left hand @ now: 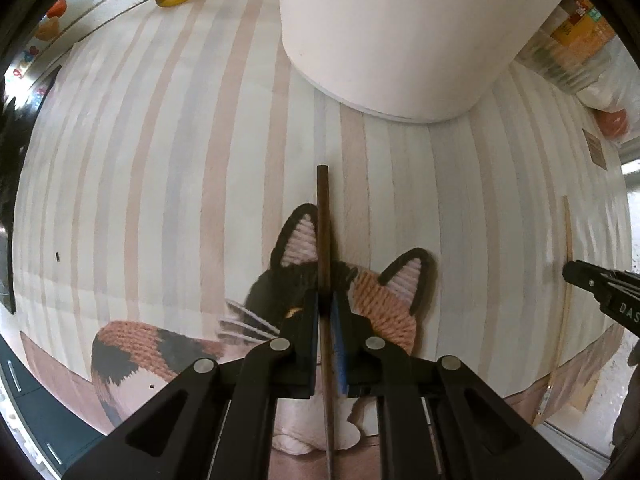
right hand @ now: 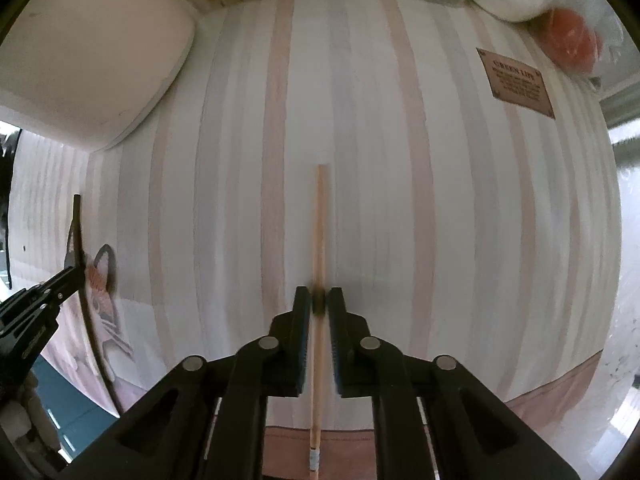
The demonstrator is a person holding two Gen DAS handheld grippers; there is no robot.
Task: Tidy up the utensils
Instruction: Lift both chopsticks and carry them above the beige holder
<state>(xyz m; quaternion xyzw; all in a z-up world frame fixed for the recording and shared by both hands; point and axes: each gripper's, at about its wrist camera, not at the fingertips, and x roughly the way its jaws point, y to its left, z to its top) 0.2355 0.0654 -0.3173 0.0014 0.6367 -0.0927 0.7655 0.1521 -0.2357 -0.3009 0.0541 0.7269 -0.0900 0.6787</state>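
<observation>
— What's each hand got?

— The left gripper (left hand: 325, 300) is pinched tight on a dark chopstick (left hand: 322, 220), which runs straight forward over the cat-shaped mat (left hand: 384, 300) on the striped tablecloth (left hand: 160, 160). The right gripper (right hand: 319, 300) has a pale chopstick (right hand: 319, 240) lying in the slot between its jaws; they look nearly closed on it, though a sliver of gap shows on either side lower down, so I'd call it held but not firmly.

— And where should they go?

— I'd guess the white container (left hand: 384, 40) standing just ahead of the left one, off to the left of the right one. Its opening is out of sight, so I can't tell how high the rim is.

— Any advice?

— Tighten the right grip before lifting, or that light stick may swing. Then tip each stick upright, clear the rim, and lower one at a time so the two grippers don't crowd each other.
</observation>
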